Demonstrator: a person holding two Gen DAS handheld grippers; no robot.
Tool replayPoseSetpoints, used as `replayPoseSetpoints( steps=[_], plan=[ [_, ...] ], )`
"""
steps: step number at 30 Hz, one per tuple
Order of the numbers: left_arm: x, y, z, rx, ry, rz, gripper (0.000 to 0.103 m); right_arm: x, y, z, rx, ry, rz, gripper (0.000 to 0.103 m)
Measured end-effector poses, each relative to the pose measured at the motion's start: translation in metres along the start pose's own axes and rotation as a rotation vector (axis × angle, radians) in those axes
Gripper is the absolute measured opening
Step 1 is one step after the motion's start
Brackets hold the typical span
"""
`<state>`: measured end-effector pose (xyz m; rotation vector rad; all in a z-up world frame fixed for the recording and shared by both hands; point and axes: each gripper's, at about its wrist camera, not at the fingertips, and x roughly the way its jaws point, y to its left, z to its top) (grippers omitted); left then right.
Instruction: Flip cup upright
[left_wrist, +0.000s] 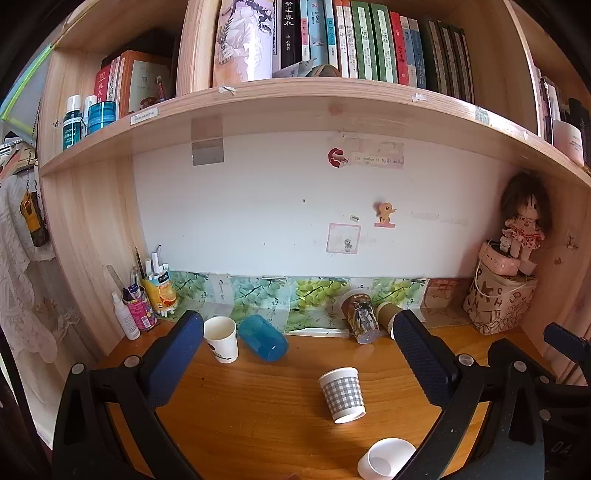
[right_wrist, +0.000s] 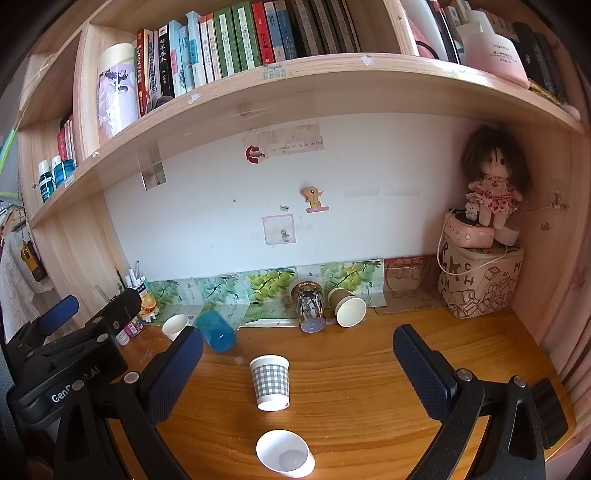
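Several cups are on the wooden desk (left_wrist: 258, 406). A grey-checked paper cup (left_wrist: 342, 395) (right_wrist: 270, 382) stands upside down in the middle. A plain white cup (left_wrist: 386, 459) (right_wrist: 284, 458) lies on its side near the front edge. A blue cup (left_wrist: 263, 336) (right_wrist: 217, 334), a patterned cup (left_wrist: 360, 317) (right_wrist: 309, 306) and a brown paper cup (left_wrist: 388, 314) (right_wrist: 347, 306) lie tipped at the back. A white paper cup (left_wrist: 221, 339) (right_wrist: 176, 325) stands upright at the back left. My left gripper (left_wrist: 299, 354) and right gripper (right_wrist: 297, 363) are both open and empty, held above the desk.
A pen holder and bottles (left_wrist: 142, 306) stand at the back left. A patterned bag (left_wrist: 498, 302) (right_wrist: 480, 280) with a doll (right_wrist: 491, 184) on top fills the back right corner. A bookshelf (left_wrist: 295, 107) hangs over the desk. Wooden side walls close both ends.
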<state>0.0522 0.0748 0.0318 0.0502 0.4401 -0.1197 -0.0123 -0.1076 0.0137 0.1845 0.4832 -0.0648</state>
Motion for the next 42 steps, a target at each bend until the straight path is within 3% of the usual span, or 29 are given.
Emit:
replayPoseSetpoints(
  steps=[42],
  plan=[
    [0.014,0.003,0.001,-0.016,0.042,-0.003,0.103,0.016,-0.003,-0.001,0.015,0.039,0.009,0.103]
  ],
)
